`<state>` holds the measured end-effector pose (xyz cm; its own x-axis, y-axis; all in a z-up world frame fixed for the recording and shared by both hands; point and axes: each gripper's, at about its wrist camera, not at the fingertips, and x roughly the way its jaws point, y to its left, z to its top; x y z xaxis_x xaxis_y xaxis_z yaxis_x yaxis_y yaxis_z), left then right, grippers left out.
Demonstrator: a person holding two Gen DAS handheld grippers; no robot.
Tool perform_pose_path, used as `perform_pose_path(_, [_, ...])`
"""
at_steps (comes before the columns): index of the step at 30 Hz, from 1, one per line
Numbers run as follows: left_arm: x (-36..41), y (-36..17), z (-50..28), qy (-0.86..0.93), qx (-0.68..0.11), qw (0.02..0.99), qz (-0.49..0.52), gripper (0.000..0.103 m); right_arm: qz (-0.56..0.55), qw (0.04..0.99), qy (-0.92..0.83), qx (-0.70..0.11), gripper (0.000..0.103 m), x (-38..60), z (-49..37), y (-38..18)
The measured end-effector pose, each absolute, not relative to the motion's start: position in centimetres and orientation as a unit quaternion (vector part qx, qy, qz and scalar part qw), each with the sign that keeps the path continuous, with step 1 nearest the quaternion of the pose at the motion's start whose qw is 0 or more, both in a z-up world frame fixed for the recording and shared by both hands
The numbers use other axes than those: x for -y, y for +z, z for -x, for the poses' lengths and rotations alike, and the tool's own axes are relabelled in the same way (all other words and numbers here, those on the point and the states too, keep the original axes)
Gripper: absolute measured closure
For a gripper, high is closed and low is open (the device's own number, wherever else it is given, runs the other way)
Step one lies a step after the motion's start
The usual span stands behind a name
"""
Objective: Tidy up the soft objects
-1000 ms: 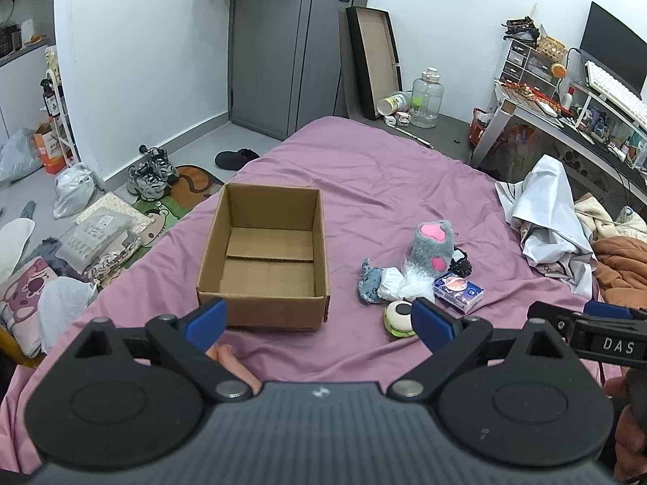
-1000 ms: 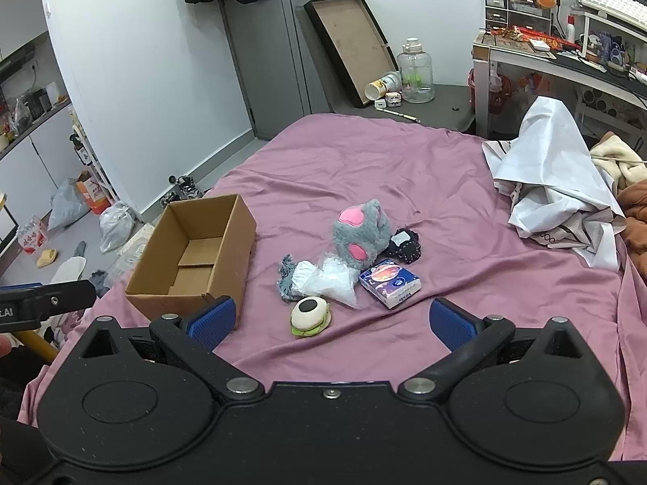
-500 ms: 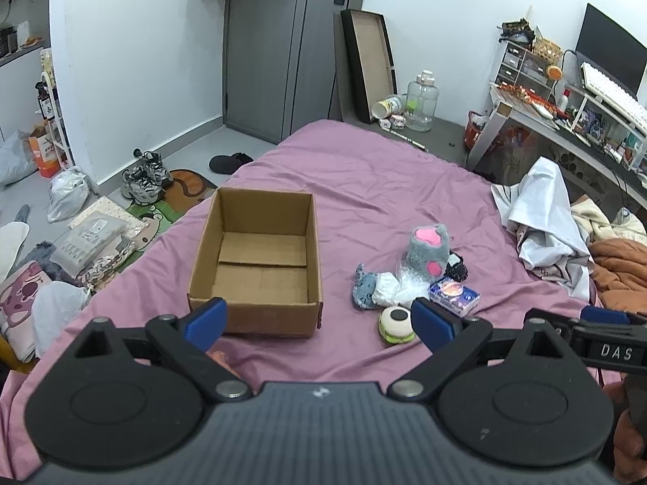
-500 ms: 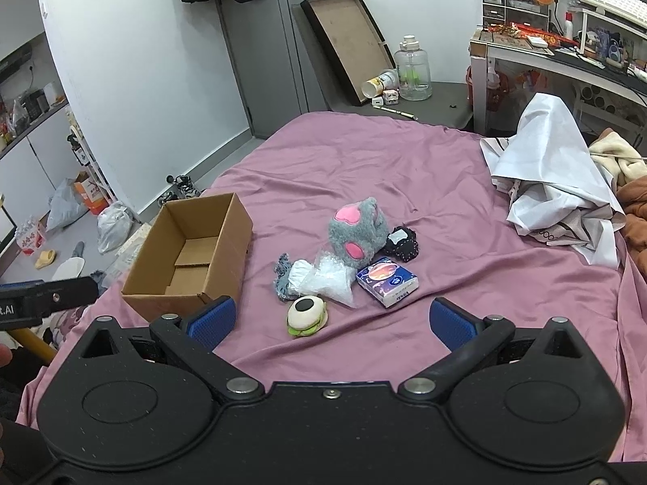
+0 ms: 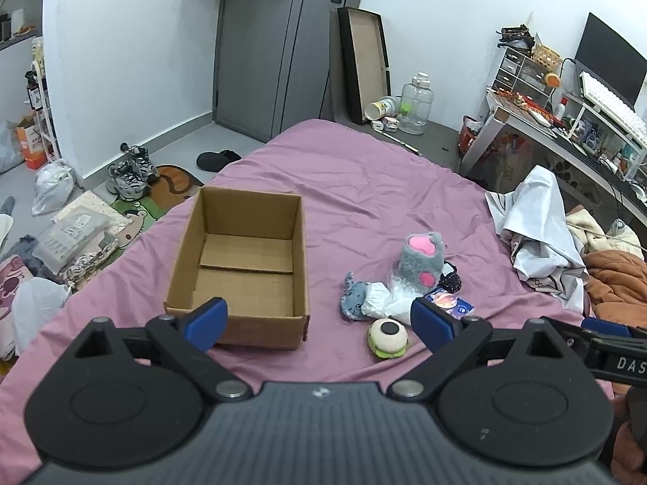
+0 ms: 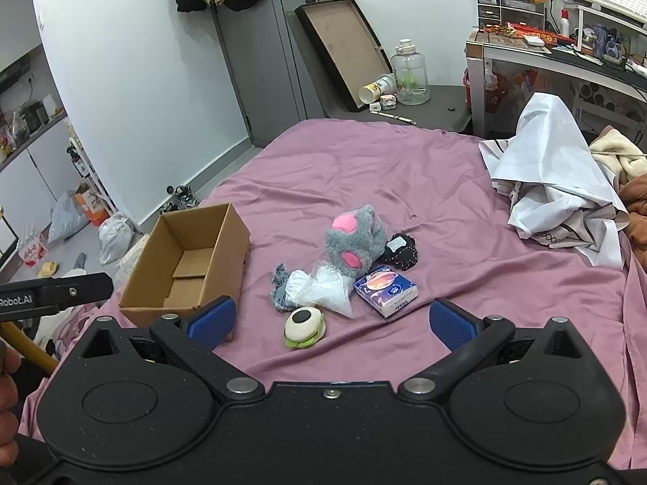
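An empty cardboard box (image 5: 242,270) (image 6: 190,266) stands open on the purple bed sheet (image 5: 364,186). To its right lies a cluster: a grey plush paw with pink pads (image 5: 418,262) (image 6: 356,242), a white plastic bag (image 6: 323,291), a small grey-blue plush (image 5: 354,301), a black pouch (image 6: 400,248), a tissue pack (image 6: 386,291) and a round white-and-green toy (image 5: 387,337) (image 6: 303,327). My left gripper (image 5: 319,321) is open just before the box and the round toy. My right gripper (image 6: 331,323) is open, close above the round toy. Neither holds anything.
Crumpled white cloth (image 6: 558,186) and orange and cream blankets (image 5: 614,279) pile at the bed's right side. A desk (image 6: 566,56) stands beyond. Shoes, bags and packets (image 5: 81,234) litter the floor left of the bed. A framed board (image 5: 364,60) leans on the far wall.
Both grippers have shifted slightly over the bed, the box and cluster sliding a little in view. Both remain open and nothing has been picked up.
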<state>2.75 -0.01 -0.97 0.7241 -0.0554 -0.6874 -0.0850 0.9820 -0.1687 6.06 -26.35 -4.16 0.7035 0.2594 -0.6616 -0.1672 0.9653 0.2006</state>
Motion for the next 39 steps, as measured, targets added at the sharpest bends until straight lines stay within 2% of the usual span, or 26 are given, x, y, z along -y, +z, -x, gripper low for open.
perform_pose_path(29, [5.7, -6.7, -10.0, -0.055, -0.422, 0.901, 0.085, 0.007, -0.140, 0.915, 0.083, -0.369, 0.001, 31.3, -9.4, -8.1])
perform_pose_path(36, [7.1, -8.3, -11.7, -0.076, -0.433, 0.895, 0.081, 0.010, -0.169, 0.907, 0.081, -0.377, 0.006, 32.4, -10.4, -9.2])
perform_pose_path(39, [7.6, -9.3, -12.7, -0.080, -0.439, 0.891, 0.084, 0.014, -0.171, 0.902, 0.080, -0.387, 0.010, 32.6, -11.1, -10.1])
